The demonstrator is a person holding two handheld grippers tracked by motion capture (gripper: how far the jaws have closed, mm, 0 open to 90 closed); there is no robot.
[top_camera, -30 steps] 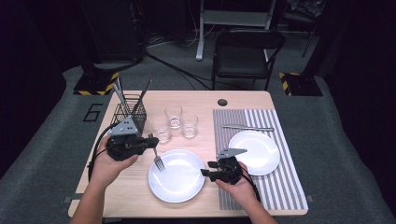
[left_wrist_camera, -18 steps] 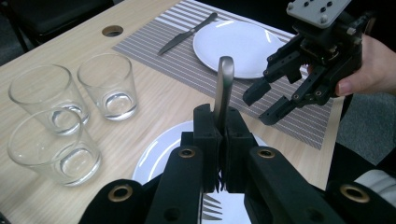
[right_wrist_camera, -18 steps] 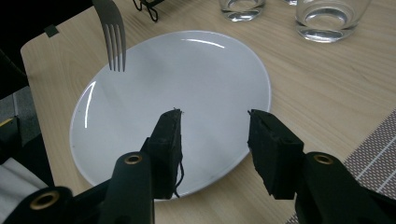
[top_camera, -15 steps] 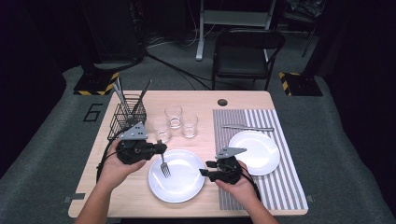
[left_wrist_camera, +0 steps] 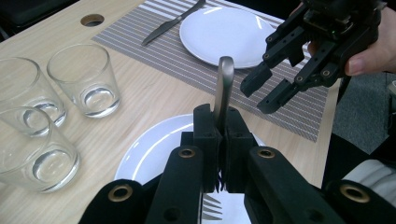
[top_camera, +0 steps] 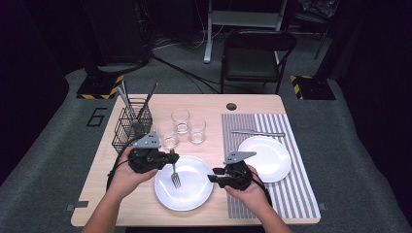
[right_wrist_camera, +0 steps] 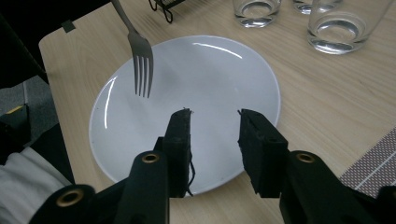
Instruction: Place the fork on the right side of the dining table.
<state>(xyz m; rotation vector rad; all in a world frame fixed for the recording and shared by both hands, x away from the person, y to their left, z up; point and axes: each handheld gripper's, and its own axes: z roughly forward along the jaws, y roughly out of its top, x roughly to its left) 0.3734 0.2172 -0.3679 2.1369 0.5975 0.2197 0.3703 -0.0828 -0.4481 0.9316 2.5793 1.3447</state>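
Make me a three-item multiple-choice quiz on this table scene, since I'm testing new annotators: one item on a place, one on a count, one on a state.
1. Where does the knife lie?
A. on the striped mat
B. in the wire basket
C. on the near plate

2. How many glasses stand on the table?
A. two
B. three
C. five

3. How is the right gripper?
A. shut on a fork
B. shut on a glass
C. open, holding nothing

Answers: 1 A, the knife rests on the mat beyond the far plate. 2 B, three show in the high view. 3 C, its jaws stand apart over the near plate; the left gripper holds the fork.
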